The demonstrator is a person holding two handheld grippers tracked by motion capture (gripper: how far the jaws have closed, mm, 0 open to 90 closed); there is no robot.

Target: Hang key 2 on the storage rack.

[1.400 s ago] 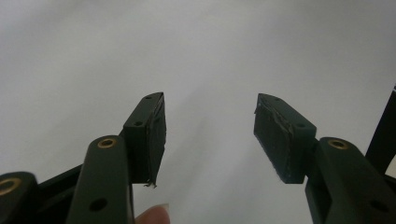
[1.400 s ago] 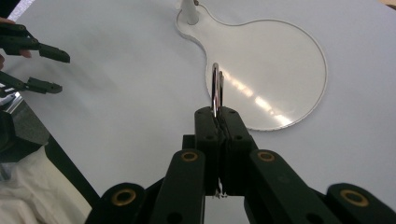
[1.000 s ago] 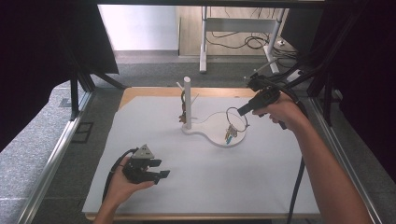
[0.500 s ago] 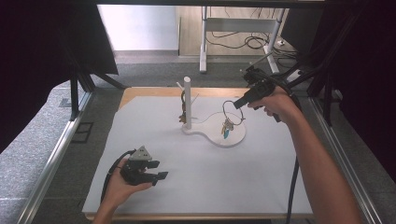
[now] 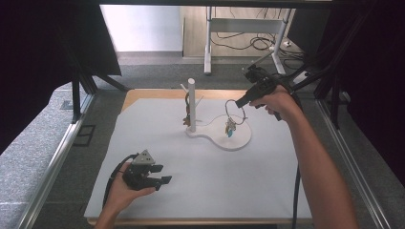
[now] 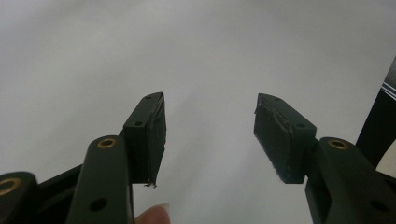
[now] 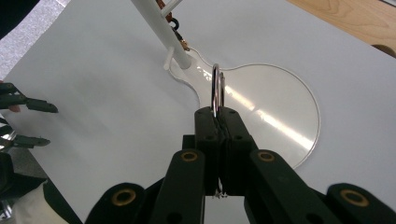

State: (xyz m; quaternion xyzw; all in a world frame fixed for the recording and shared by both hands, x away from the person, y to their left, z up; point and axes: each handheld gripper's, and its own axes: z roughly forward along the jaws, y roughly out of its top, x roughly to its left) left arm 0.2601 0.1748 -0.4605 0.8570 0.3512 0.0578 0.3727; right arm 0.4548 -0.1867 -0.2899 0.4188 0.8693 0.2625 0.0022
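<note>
A white stand [image 5: 191, 102] with short pegs rises from a white keyhole-shaped base [image 5: 239, 139] [image 7: 280, 112] at mid-table. A brown key bunch [image 5: 186, 117] hangs on one of its pegs. My right gripper [image 5: 240, 103] [image 7: 217, 116] is shut on a metal key ring [image 5: 235, 110] [image 7: 215, 91], held above the base's round dish, with keys and a blue tag [image 5: 229, 129] dangling below. My left gripper [image 5: 160, 174] [image 6: 210, 135] rests low at the front left of the white mat, jaws open with nothing between them.
A white mat [image 5: 143, 133] covers the wooden table [image 5: 143, 95]. Metal rails run along both sides. Beyond the table stand desk legs [image 5: 208, 43] and floor cables. In the right gripper view the other gripper [image 7: 28, 121] shows at the left edge.
My right gripper has lifted the key ring off the dish and carried it slightly up and back. The left gripper has stayed in place.
</note>
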